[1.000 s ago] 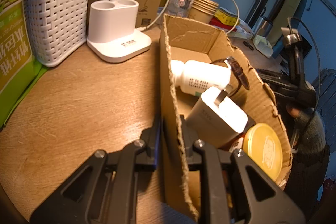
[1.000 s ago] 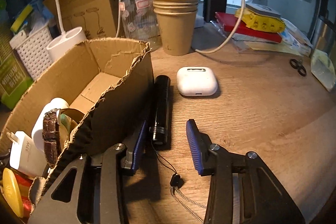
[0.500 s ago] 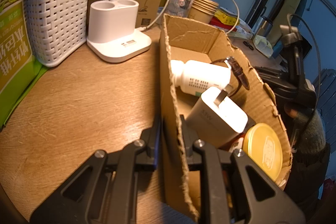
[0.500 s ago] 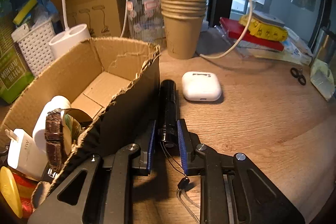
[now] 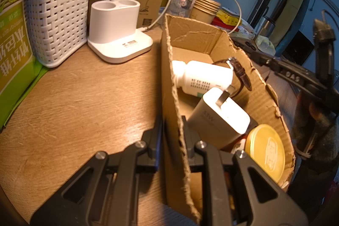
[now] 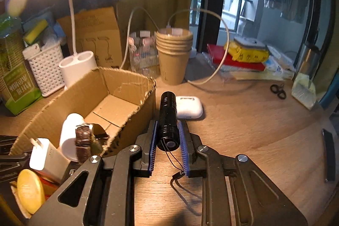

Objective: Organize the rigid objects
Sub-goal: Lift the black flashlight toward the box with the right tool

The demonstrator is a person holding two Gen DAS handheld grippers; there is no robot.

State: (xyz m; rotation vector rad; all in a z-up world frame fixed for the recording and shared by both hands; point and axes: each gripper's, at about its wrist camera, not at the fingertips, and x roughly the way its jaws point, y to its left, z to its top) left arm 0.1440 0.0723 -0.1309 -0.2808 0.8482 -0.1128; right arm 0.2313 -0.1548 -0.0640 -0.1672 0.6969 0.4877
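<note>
Right claw (image 6: 168,137) clenched on black flashlight (image 6: 168,120), held clear of the tabletop (image 6: 243,124) just beside the cardboard box (image 6: 118,82), lanyard dangling. White earbud case (image 6: 189,110) lies beyond the flashlight. Left claw (image 5: 172,130) clamps the box's near wall (image 5: 169,111). Inside the box: white bottle (image 5: 201,79), charger (image 5: 220,115), yellow tin (image 5: 267,147).
</note>
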